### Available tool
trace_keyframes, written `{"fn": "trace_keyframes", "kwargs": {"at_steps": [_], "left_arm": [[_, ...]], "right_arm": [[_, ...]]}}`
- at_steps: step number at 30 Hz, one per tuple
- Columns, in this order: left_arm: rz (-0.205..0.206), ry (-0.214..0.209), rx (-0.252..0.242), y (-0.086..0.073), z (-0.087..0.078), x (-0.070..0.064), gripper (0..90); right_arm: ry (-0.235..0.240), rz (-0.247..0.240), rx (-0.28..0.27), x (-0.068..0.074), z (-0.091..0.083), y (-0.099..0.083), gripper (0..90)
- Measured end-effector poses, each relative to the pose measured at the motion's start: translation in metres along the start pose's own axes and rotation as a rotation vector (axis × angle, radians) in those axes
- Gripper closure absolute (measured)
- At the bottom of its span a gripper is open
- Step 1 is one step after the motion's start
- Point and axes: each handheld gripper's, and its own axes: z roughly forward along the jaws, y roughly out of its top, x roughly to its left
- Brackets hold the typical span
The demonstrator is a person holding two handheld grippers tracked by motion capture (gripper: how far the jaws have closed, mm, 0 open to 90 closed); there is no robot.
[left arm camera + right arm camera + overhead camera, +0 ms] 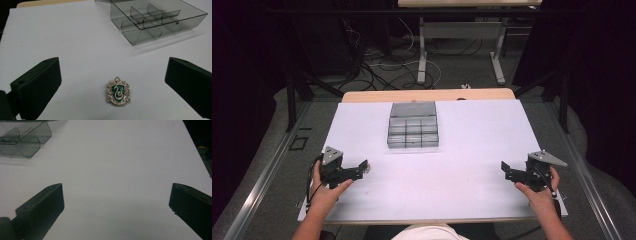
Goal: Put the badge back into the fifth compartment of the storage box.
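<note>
Where jaws gape: badge between.

L tongs & R tongs: both gaping, pointing inward.

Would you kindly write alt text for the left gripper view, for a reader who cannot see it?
A small metal crest badge with a green shield and silver snake lies flat on the white table, between the wide-open black jaws of the left gripper. Behind it, at upper right, stands an open smoky clear compartment box, its visible compartments empty.
</note>
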Motion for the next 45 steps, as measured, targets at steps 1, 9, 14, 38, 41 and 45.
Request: {"fn": "trace_keyframes", "kwargs": {"at_steps": [1, 9, 14, 38, 41, 45], "left_arm": [[0.000, 0.000, 0.000, 0.000, 0.000, 0.000, 0.6], [-0.010, 0.014, -0.015, 0.002, -0.004, -0.001, 0.8], [-0.001, 0.023, -0.008, 0.001, -0.006, -0.003, 4.7], [0.086, 0.083, 0.065, 0.012, -0.007, -0.007, 17.1], [0.095, 0.091, 0.077, 0.015, -0.007, -0.005, 17.9], [0.113, 0.095, 0.084, 0.018, -0.007, 0.000, 18.4]], "right_arm": [[0.004, 0.003, 0.002, 0.000, 0.000, 0.000, 0.0], [0.029, -0.030, 0.003, 0.006, 0.007, -0.001, 0.0], [0.024, -0.032, 0.012, 0.009, 0.007, 0.001, 0.0], [0.005, -0.057, -0.002, 0.011, 0.017, 0.008, 0.4], [0.007, -0.047, -0.016, 0.011, 0.018, 0.009, 0.4], [0.013, -0.056, -0.004, 0.011, 0.018, 0.008, 0.4]]}}
